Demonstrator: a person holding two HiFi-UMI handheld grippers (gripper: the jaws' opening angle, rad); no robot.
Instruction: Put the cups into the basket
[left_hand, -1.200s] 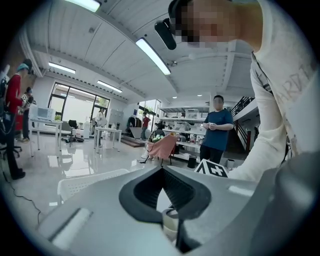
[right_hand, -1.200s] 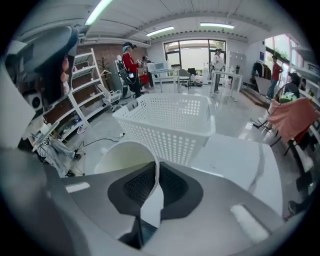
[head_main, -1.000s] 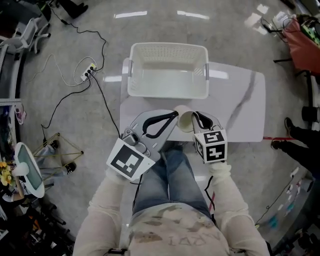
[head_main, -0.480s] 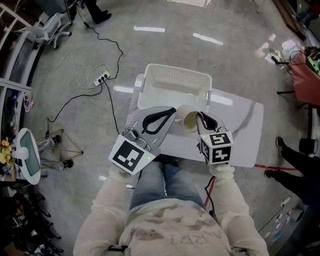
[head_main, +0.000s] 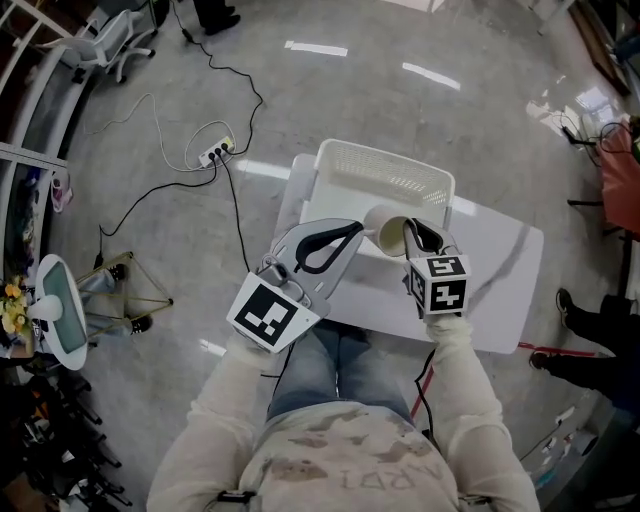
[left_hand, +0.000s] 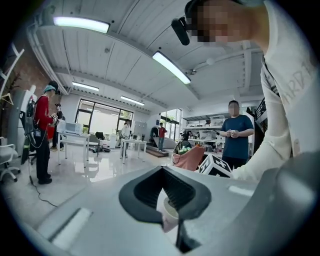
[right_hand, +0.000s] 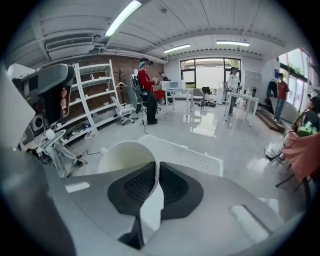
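A cream cup (head_main: 383, 226) hangs above the table's middle, close to the near edge of the white basket (head_main: 381, 175). My right gripper (head_main: 406, 233) is shut on the cup's wall, one finger inside the rim. In the right gripper view the cup (right_hand: 126, 157) tilts left of the jaws, with the basket (right_hand: 182, 155) just behind it. My left gripper (head_main: 354, 231) is shut with nothing in it, its tip beside the cup. In the left gripper view the cup (left_hand: 170, 210) shows through the gap beyond the closed jaws.
The basket stands at the far end of a white marble-patterned table (head_main: 500, 270). A power strip with cables (head_main: 216, 153) lies on the floor to the left. People stand further off in the room, one in a red top (right_hand: 145, 89).
Both grippers have lifted and moved forward with the cup, which now overlaps the basket's near edge. The head view has swung, so the table sits more to the right.
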